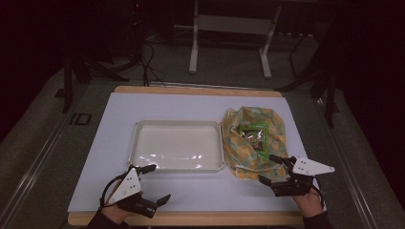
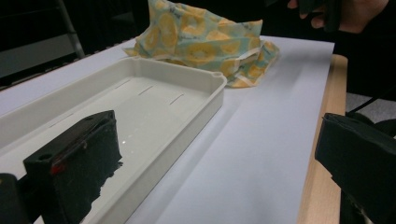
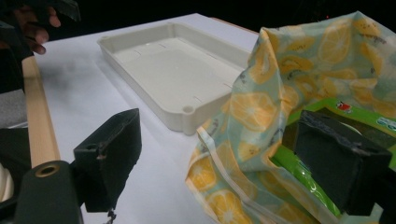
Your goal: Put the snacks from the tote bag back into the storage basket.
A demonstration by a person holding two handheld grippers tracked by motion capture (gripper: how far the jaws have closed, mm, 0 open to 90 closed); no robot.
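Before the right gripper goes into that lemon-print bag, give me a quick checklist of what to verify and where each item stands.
1. Right gripper open: ok, jaws stand wide with nothing pressed between them.
2. Right gripper lined up with the bag: ok, it sits at the bag's near edge, one jaw over the green packet.
3. Bag mouth open: ok, the green packet shows inside from the high view.
4. White tray ready to receive: ok, nothing lies in it.
5. Left gripper out of the way: ok, open, at the tray's near left corner, holding nothing.
6. How many items are in the bag: cannot tell, the fabric hides most of the inside.
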